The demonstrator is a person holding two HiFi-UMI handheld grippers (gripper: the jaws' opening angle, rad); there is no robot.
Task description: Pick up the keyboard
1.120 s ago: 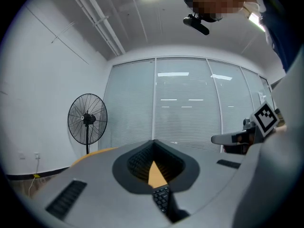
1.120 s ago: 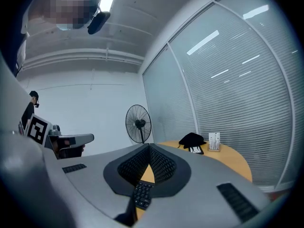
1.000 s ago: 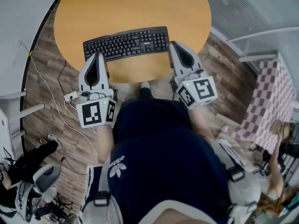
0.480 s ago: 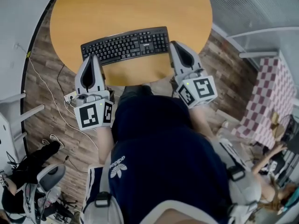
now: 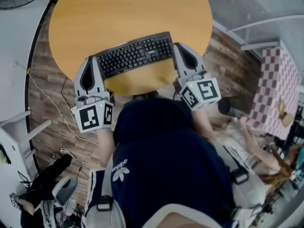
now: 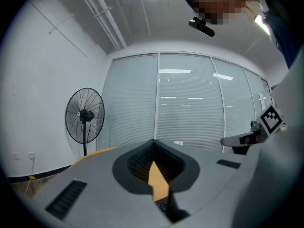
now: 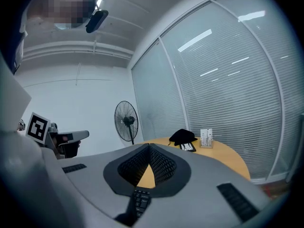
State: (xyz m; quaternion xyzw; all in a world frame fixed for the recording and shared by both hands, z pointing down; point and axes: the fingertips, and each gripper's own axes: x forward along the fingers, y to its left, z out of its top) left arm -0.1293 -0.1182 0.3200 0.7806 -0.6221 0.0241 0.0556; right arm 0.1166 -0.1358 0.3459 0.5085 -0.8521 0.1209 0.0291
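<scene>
The left gripper (image 5: 90,59) and right gripper (image 5: 177,45), smooth grey shells with jaws pressed together on nothing, flank the flat black keyboard (image 5: 135,54) on the round wooden table (image 5: 118,13), seen whole only in the head view, while the gripper views add a wire-caged fan (image 6: 84,115).

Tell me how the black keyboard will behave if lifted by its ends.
The keyboard looks like a rigid plastic slab, so it probably won't sag. Long and thin, if pinched endwise between the left gripper and right gripper, it could twist or slip out. Lying flat on the table, it shouldn't roll.
</scene>
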